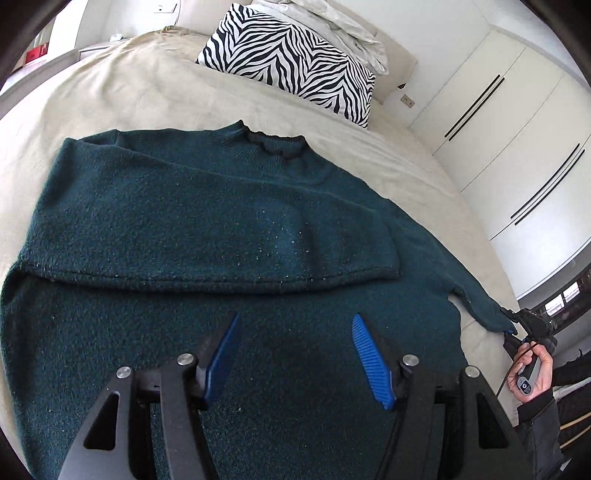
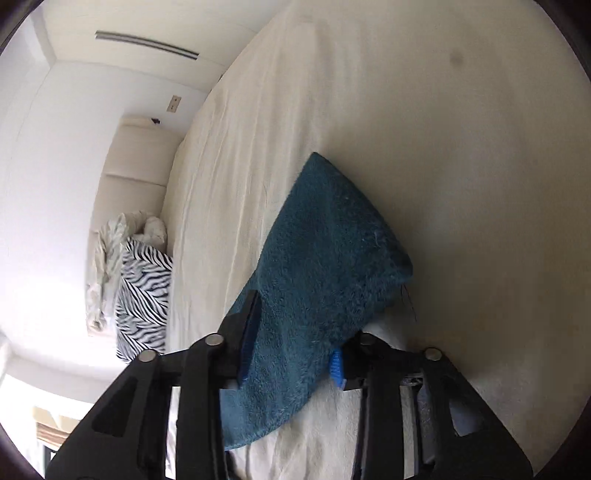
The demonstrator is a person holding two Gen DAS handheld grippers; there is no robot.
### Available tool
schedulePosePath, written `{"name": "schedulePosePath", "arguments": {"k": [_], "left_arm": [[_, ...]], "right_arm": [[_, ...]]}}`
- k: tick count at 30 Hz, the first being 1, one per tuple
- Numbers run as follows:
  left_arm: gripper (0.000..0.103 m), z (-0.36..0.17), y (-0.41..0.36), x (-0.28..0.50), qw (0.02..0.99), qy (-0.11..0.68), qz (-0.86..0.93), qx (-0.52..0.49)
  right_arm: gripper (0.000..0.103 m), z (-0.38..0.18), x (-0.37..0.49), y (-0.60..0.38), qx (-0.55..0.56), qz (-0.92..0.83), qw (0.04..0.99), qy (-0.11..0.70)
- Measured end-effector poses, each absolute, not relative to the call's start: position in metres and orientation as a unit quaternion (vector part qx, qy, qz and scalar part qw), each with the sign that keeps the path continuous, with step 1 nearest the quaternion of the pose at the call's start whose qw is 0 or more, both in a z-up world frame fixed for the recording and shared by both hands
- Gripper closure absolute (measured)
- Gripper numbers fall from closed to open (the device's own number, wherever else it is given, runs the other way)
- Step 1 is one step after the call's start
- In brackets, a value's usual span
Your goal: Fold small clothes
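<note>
So the bed takes up most of the view, covered in a plain cream sheet with a few creases. Behind it on the right is a run of white wardrobe doors with long dark handles.

Spread flat on the bed is a dark teal sweater, fuzzy knit with little white lint specks all over it. Collar points toward the head of the bed. One sleeve is already folded across the chest, so you see its cuff edge lying as a long line across the body. The other sleeve stretches out toward the right edge of the bed.

Up at the head there's a zebra-print pillow, with a crumpled pale blanket bunched just behind it.

Left gripper hangs over the lower part of the sweater, its blue fingers spread well apart with nothing between them, just knit underneath.

Right gripper is at the far sleeve end, its fingers pinching the cuff, fabric bunched up between the blue pads and draped over them. From the left wrist camera you can see the person's hand wrapped around that gripper's handle at the edge of the bed, dark sleeve below it.
</note>
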State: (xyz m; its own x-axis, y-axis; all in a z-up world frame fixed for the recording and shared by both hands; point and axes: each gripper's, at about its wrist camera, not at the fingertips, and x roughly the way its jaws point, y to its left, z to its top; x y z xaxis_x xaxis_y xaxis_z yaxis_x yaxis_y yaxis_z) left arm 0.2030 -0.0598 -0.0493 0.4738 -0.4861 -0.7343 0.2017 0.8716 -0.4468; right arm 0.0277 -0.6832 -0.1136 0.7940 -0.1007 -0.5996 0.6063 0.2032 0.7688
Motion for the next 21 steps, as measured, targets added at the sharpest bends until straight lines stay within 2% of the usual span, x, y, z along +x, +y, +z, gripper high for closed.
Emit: {"name": "schedulePosePath", "arguments": {"k": [1, 4, 7, 10, 14, 18, 20, 21], "left_arm": [[0.038, -0.05, -0.059, 0.203, 0.844, 0.471, -0.204, -0.155], [0.038, -0.051, -0.054, 0.206, 0.839, 0.471, -0.208, -0.176], [0.038, -0.049, -0.049, 0.208, 0.835, 0.466, -0.213, -0.199], [0.038, -0.047, -0.045, 0.208, 0.828, 0.461, -0.225, -0.226], [0.038, -0.048, -0.045, 0.21, 0.81, 0.464, -0.241, -0.265], [0.032, -0.053, -0.058, 0.21, 0.795, 0.475, -0.257, -0.277], [0.029, -0.057, -0.068, 0.212, 0.784, 0.481, -0.268, -0.286], [0.027, -0.058, -0.075, 0.213, 0.78, 0.485, -0.271, -0.29]], "right_arm": [[0.086, -0.104, 0.036, -0.682, 0.564, -0.238, 0.758, 0.227], [0.087, -0.057, 0.069, -0.649, 0.465, -0.215, 0.82, 0.255], [0.087, -0.008, 0.112, -0.57, 0.344, -0.149, 0.882, 0.286], [0.087, 0.013, 0.15, -0.466, 0.226, -0.062, 0.918, 0.322], [0.087, -0.011, 0.188, -0.337, 0.125, 0.029, 0.916, 0.38], [0.086, -0.067, 0.198, -0.274, 0.112, 0.05, 0.881, 0.458], [0.085, -0.078, 0.186, -0.269, 0.104, 0.045, 0.888, 0.446], [0.081, -0.078, 0.177, -0.267, 0.101, 0.047, 0.893, 0.437]]}}
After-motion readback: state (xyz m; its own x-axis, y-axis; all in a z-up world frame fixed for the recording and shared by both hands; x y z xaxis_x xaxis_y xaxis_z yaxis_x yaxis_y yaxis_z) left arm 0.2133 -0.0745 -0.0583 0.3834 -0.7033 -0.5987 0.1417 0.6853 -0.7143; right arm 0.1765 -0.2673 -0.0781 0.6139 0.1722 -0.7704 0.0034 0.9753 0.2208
